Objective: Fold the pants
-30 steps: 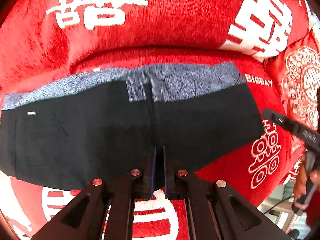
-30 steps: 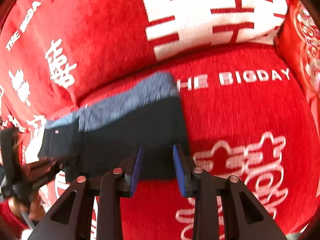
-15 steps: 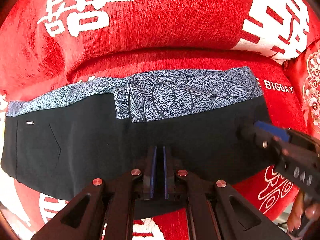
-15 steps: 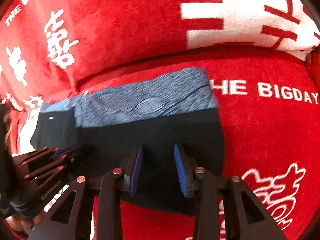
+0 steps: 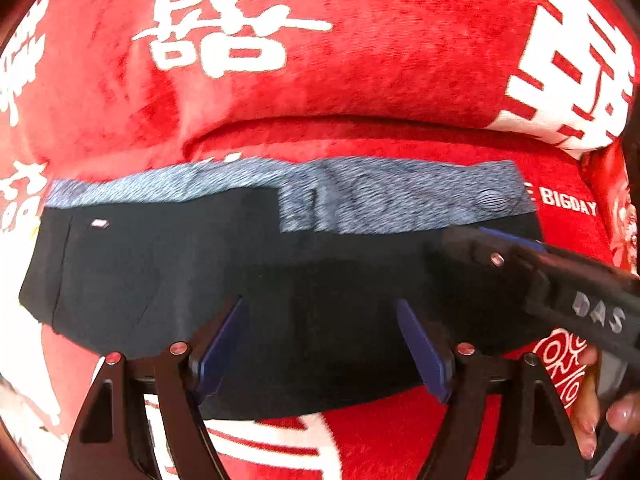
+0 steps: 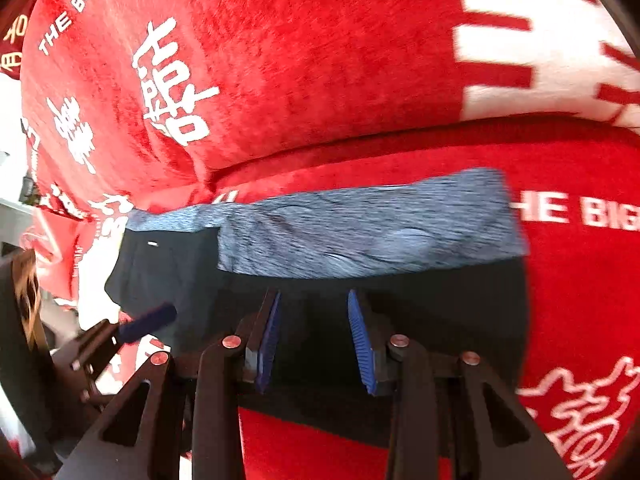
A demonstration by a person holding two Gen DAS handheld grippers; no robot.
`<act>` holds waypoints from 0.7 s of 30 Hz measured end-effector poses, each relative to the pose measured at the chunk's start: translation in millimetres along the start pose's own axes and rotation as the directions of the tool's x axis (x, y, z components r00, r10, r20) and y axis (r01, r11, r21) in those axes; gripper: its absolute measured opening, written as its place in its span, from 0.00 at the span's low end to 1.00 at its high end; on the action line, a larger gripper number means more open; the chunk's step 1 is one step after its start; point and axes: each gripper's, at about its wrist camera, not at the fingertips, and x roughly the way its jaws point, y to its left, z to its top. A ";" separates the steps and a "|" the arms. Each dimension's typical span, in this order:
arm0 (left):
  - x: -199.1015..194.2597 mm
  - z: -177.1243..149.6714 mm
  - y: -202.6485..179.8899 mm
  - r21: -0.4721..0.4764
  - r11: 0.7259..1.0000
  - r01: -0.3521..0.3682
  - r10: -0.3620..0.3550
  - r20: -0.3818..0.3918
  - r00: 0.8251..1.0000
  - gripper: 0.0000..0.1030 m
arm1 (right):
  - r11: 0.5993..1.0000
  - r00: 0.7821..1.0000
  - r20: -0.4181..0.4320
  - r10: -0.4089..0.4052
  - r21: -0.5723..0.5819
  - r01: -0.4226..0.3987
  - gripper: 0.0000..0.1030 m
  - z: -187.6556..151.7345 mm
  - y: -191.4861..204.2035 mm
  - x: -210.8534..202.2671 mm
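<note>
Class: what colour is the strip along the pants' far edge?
Mottled blue-grey strip; right wrist view shows it best.

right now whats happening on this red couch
A person with a gripper in each hand is folding black pants with a blue-grey patterned lining, laid flat on the red sofa cover. The left gripper has just been opening; its jaws stand wide over the near edge, nothing pinched. The right gripper hovers open over the pants' other end.

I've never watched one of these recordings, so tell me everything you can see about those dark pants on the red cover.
The pants are black with a blue-grey patterned band along the far edge and a small pale tag near one end. They lie flat, folded into a long strip, on the red cover with white characters. Both grippers hang open over them, neither pinching the cloth.
</note>
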 end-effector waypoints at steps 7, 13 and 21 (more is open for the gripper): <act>-1.6 -20.6 24.8 -0.060 0.993 -0.102 0.098 -0.061 0.993 0.76 | 0.992 0.994 -0.102 -0.041 -0.124 0.029 0.58 5.6 34.9 43.9; -4.0 -48.0 42.9 -0.143 0.984 -0.109 0.090 -0.135 0.987 0.76 | 0.987 0.990 -0.144 -0.014 -0.162 -0.009 0.59 -25.1 43.9 20.2; -10.7 -76.1 42.6 -0.224 0.963 -0.148 0.105 -0.196 0.975 0.76 | 0.989 0.987 -0.154 -0.044 -0.144 0.022 0.75 -66.7 22.2 -35.4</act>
